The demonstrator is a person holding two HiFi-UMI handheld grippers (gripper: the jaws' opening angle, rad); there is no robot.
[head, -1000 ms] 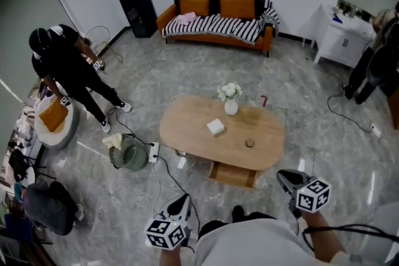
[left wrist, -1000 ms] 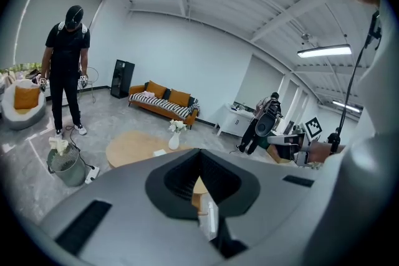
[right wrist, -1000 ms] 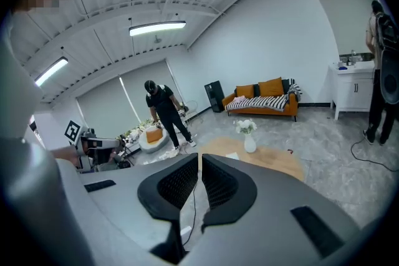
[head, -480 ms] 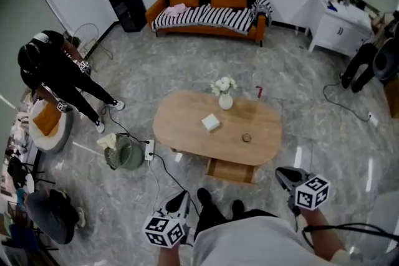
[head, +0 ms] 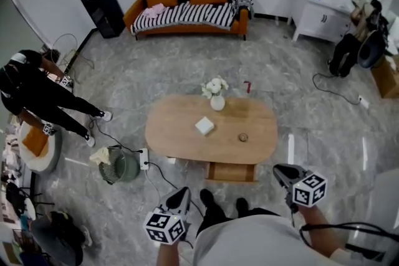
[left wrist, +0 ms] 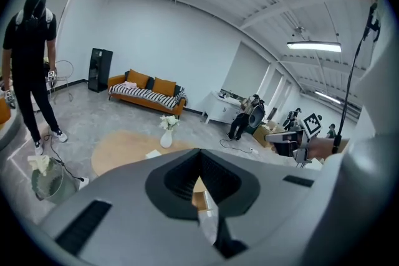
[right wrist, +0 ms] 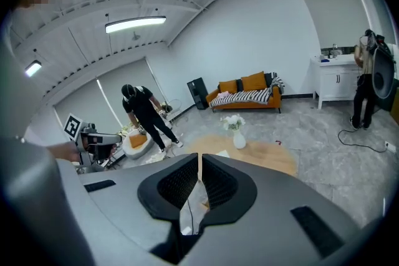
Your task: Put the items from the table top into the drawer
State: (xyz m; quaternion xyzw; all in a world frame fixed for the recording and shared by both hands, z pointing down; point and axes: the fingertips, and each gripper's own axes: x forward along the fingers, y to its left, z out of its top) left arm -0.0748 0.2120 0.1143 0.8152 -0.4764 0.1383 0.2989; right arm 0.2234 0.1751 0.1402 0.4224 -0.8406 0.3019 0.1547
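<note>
Table (head: pixel 181 141) closer, drawer (head: pixel 230 172) open, box (head: pixel 204 126) atop

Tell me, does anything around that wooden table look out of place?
Nothing is spilled or tipped. The drawer under the table looks pulled open, a small red thing lies by its far edge, and a power strip lies on the floor at its left end.

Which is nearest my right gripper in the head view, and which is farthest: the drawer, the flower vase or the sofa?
1. The drawer: sticking out under the near edge of the table, just left of the right gripper.
2. The vase: on the table's far side.
3. The sofa: against the back wall, well past the table.
</note>
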